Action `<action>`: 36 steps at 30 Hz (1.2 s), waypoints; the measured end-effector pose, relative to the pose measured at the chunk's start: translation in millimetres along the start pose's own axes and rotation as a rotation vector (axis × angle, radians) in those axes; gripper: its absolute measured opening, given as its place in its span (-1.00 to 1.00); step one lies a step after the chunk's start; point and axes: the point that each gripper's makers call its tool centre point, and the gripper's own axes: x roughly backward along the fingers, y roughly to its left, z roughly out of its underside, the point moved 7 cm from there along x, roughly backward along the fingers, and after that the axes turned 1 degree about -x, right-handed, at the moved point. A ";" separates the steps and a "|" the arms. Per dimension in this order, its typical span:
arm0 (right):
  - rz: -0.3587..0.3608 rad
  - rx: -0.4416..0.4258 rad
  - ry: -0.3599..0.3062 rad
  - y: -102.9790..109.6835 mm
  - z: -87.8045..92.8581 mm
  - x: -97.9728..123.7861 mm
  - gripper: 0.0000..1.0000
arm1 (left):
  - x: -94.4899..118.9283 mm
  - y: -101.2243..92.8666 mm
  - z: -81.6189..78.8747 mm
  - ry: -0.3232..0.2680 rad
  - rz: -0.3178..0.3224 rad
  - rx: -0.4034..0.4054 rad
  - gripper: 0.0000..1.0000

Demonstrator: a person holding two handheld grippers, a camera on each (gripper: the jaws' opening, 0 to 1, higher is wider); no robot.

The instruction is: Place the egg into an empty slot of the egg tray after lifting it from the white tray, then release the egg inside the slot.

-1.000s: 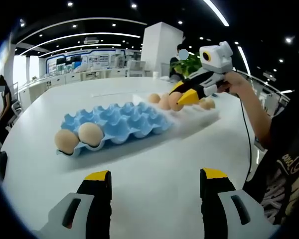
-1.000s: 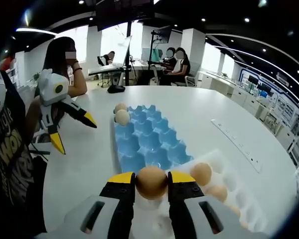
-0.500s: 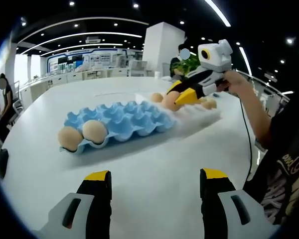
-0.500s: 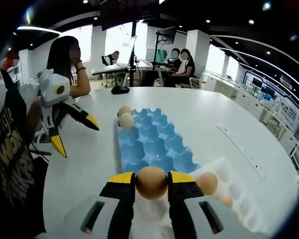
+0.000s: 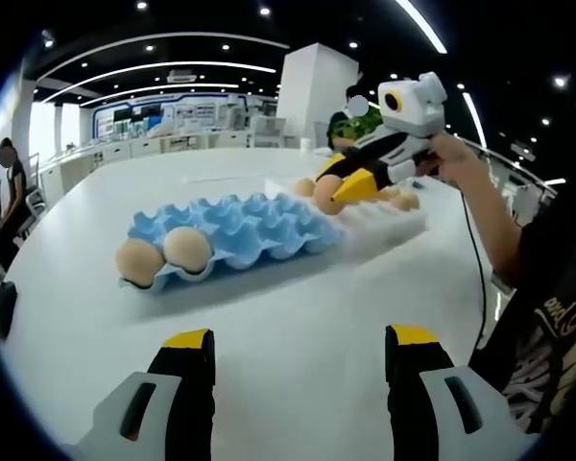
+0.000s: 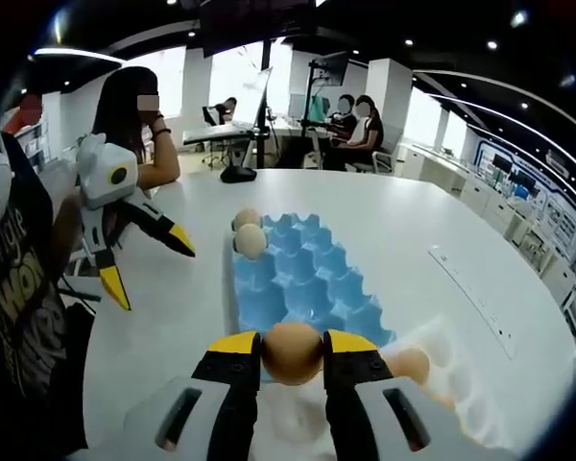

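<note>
A brown egg [image 6: 292,351] sits between the yellow-tipped jaws of my right gripper [image 6: 292,346], which is shut on it above the near end of the white tray [image 6: 442,399]. In the left gripper view that same right gripper [image 5: 341,182] holds the egg [image 5: 328,195] over the white tray [image 5: 389,223], just past the blue egg tray [image 5: 240,230]. The blue egg tray [image 6: 302,283] carries two eggs [image 6: 249,233] at its far end; its other slots are bare. My left gripper [image 5: 293,346] is open above the bare table, and the left gripper [image 6: 139,250] also appears in the right gripper view.
More eggs [image 6: 410,365] lie in the white tray. A person's hand and sleeve [image 5: 490,230] hold the right gripper. The white table [image 5: 298,307] is round; a power strip [image 6: 466,288] lies on it. People sit at desks beyond the table [image 6: 350,120].
The right gripper with its egg has moved off the white tray toward the blue egg tray. The left gripper has stayed open in place.
</note>
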 end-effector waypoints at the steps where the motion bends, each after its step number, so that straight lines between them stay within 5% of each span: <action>1: -0.002 0.002 0.001 0.4 -0.9 -1.6 -0.47 | 0.0 0.4 0.3 0.001 0.000 0.001 0.46; 36: -0.082 0.054 0.005 10.8 -27.3 -37.5 -0.47 | 7.2 15.3 4.3 -0.009 -0.026 0.031 0.46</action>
